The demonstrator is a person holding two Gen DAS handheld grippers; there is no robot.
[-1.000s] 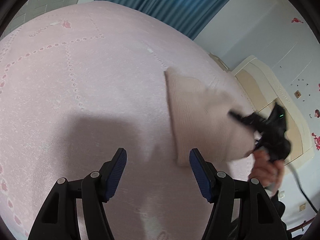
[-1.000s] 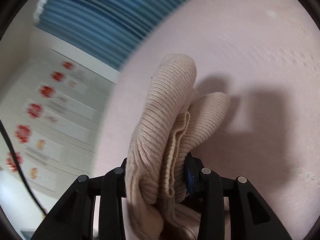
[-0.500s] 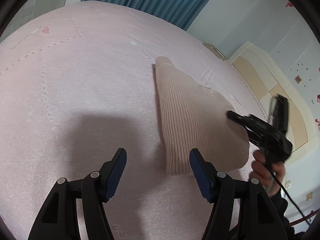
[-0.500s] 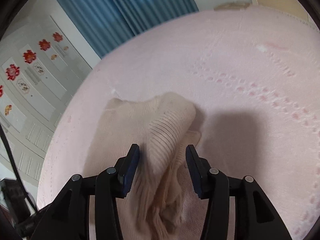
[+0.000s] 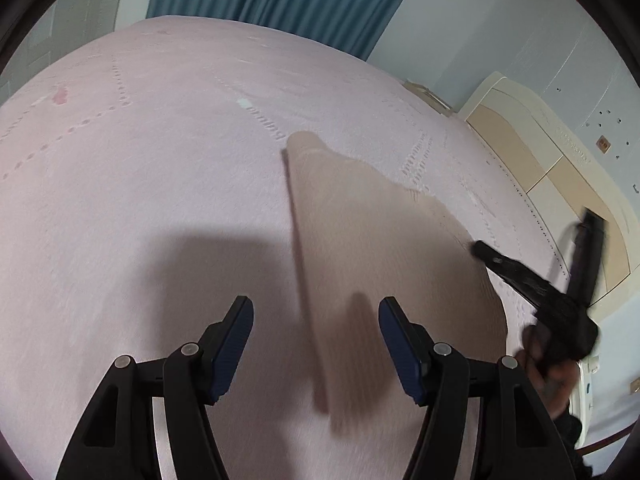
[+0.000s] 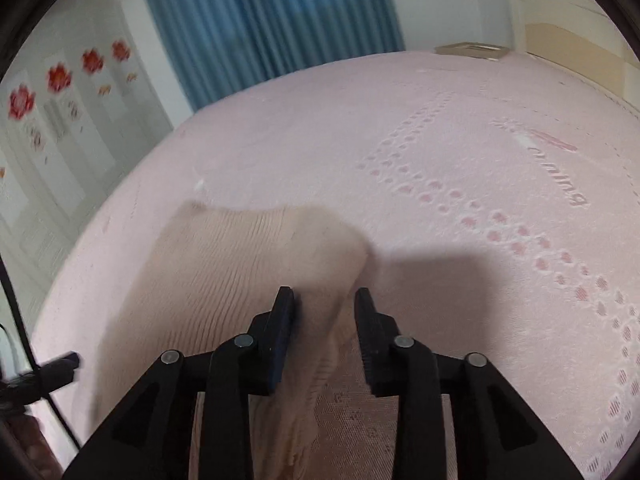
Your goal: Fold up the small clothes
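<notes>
A beige ribbed knit garment (image 5: 384, 264) lies spread on the pink bed cover (image 5: 160, 168). My left gripper (image 5: 316, 344) is open and empty, hovering above the garment's near left edge. My right gripper (image 6: 324, 320) is open, its fingers straddling a raised fold of the garment (image 6: 248, 264) without gripping it. The right gripper also shows at the right of the left wrist view (image 5: 532, 280), at the garment's far edge. The left gripper's tip (image 6: 56, 364) shows at the left edge of the right wrist view.
The pink bed cover (image 6: 480, 168) with a dotted pattern fills both views. A blue curtain (image 5: 280, 4) hangs behind. A cream headboard (image 5: 560, 176) stands at the right. A wardrobe with red flower stickers (image 6: 60, 92) stands beside the bed.
My right gripper opened and let go of the bunched garment, which now lies flat on the bed. My left gripper moved closer over the garment's edge.
</notes>
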